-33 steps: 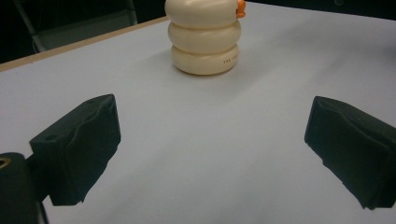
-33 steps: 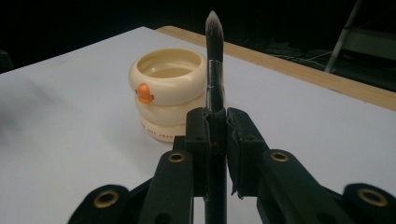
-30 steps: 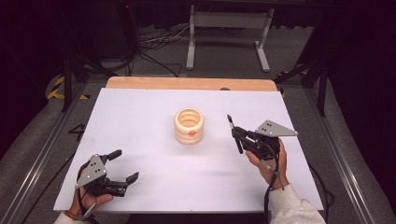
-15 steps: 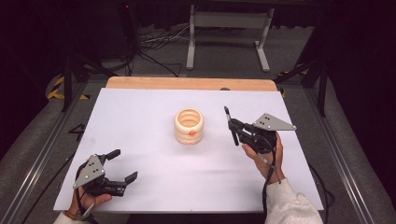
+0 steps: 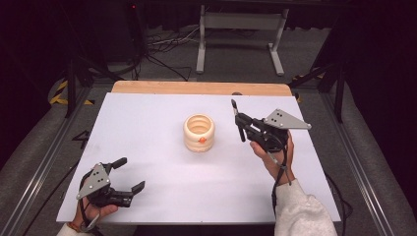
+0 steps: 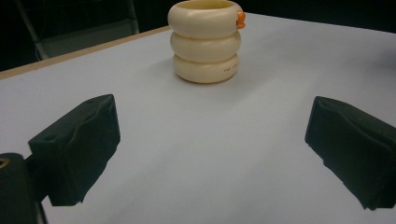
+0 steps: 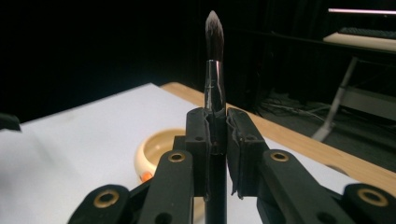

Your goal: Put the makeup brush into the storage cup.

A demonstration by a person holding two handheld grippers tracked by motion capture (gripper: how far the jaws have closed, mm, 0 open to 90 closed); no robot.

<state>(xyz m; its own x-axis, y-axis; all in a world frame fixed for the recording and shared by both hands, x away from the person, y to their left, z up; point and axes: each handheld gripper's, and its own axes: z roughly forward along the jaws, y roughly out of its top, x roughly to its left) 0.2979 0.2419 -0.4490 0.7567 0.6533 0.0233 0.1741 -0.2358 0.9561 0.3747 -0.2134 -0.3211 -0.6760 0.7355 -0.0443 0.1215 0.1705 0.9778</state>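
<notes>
Your right gripper (image 5: 238,122) is pinching a black-handled brush (image 7: 215,60) between its pads, bristle tip pointing up and away from you; it hangs above the table to the right of the cream ribbed pot (image 5: 199,132), near it but apart. The pot, three stacked rings with a small orange mark near its rim, stands upright around the middle of the white table top (image 5: 147,118).

Your left gripper (image 5: 129,174) rests low at the near left corner, jaws spread wide with nothing between them, aimed at the pot and well apart from it.

A strip of bare wood (image 5: 196,88) edges the far side. Beyond lies dark grey floor with cables (image 5: 162,49) and a grey metal stand (image 5: 238,29); the room behind is black.
</notes>
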